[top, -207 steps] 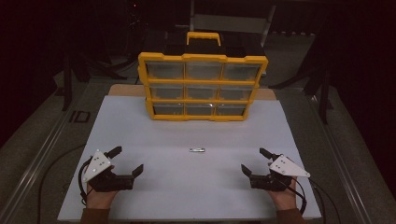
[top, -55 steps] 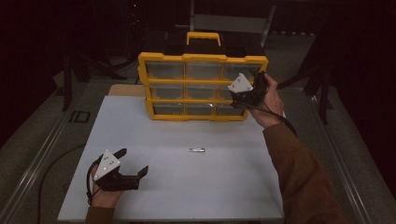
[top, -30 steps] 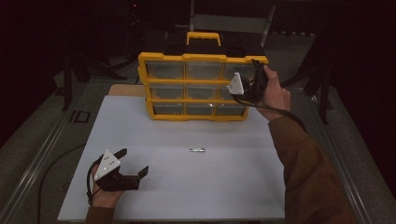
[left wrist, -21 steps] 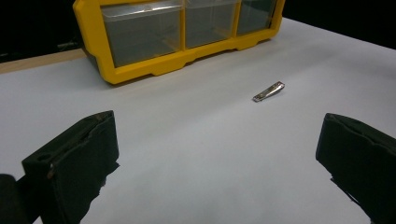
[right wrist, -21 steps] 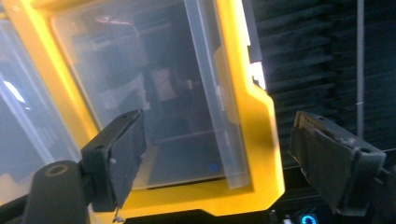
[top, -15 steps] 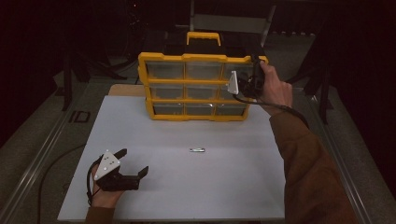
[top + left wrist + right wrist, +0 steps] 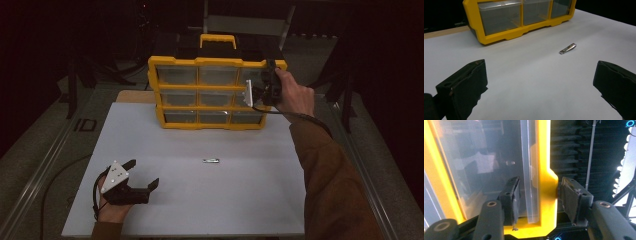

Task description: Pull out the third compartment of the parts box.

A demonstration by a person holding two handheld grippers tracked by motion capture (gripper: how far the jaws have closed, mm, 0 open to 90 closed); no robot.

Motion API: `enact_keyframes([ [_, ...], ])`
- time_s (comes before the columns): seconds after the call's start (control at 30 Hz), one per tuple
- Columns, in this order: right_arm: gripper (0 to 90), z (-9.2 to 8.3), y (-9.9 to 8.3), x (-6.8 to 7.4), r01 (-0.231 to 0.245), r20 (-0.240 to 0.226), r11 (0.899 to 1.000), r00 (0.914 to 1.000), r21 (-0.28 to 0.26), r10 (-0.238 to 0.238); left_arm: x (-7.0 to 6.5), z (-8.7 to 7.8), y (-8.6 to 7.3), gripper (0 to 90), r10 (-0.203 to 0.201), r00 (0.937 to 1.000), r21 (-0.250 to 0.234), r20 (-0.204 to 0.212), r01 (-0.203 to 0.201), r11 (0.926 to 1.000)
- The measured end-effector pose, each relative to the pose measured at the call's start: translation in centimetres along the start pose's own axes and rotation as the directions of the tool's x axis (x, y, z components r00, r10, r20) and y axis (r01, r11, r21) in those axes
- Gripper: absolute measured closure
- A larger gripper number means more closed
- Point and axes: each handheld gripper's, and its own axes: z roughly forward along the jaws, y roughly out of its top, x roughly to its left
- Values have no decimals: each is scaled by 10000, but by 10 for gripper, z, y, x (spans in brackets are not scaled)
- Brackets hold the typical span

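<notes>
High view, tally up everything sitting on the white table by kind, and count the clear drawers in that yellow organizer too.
Yellow organizer: 1
Clear drawers in it: 9, in three rows of three
Nail clipper: 1
Handheld claws: 2, left claw and right claw
Total: 13

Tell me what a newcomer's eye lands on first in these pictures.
The yellow organizer with clear drawers stands at the far edge of the white table. The right tongs have just been closing around its top right corner frame. A small nail clipper lies alone mid-table, with the left tongs open nearby.
</notes>
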Motion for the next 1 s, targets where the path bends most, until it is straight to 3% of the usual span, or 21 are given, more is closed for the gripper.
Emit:
enact_keyframes([
  [0.37, 561, 0, -5, 5, 423, 603, 9991, 9973, -31, -420, 0, 0, 0, 1, -10, 10000, 43, 7, 10, 10000],
  [1.0, 617, -14, -6, 4, 415, 518, 9990, 9978, -194, -405, -1, 2, -1, 1, -22, 10000, 76, 52, 21, 10000],
])
